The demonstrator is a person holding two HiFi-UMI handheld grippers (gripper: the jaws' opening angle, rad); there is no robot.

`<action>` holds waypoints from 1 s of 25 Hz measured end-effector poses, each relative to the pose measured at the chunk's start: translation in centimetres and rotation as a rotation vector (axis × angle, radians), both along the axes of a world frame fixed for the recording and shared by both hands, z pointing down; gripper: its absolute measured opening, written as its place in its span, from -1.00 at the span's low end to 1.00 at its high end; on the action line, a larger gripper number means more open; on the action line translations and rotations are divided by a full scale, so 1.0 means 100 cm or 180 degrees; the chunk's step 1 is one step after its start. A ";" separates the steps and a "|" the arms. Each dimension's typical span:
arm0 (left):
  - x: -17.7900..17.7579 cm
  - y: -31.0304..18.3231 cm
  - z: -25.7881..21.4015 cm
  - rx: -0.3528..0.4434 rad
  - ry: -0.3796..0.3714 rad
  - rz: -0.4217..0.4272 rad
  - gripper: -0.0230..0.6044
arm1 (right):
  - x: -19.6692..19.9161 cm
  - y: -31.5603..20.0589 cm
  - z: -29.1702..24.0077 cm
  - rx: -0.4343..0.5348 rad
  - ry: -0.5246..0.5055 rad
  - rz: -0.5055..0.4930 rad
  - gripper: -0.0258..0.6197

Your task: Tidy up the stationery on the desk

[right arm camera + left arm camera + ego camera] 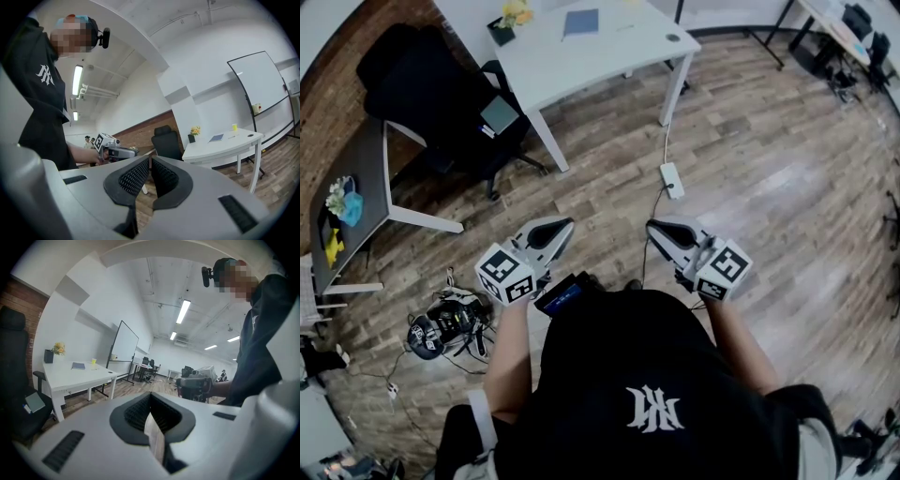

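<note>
A white desk point(609, 52) stands across the wooden floor, well ahead of me. On it lie a blue notebook point(580, 22) and a flower pot point(508, 23). The left gripper view shows the same desk point(70, 376) with the notebook point(78, 365) and a yellow cup point(93, 361). In the right gripper view the notebook point(216, 138) and cup point(234, 127) appear too. My left gripper point(562, 226) and right gripper point(654, 228) are held close to my body over the floor. Both are shut with nothing held. A pale strip shows at the left jaws' seam.
A black office chair point(441, 94) sits left of the white desk. A dark desk point(356, 178) with small items is at far left. A power strip point(672, 179) and a cable tangle point(441, 323) lie on the floor. A whiteboard point(123, 343) stands behind the desk.
</note>
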State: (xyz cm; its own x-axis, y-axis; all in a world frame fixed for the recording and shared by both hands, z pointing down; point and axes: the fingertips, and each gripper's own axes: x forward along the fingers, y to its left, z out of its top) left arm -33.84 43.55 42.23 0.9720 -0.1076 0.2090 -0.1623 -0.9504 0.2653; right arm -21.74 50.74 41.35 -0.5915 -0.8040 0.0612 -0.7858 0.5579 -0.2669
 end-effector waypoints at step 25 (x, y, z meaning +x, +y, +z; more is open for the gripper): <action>0.035 -0.039 0.011 -0.0293 -0.0022 -0.0076 -0.92 | 0.075 -0.023 0.030 -0.0258 -0.0148 0.0473 -0.80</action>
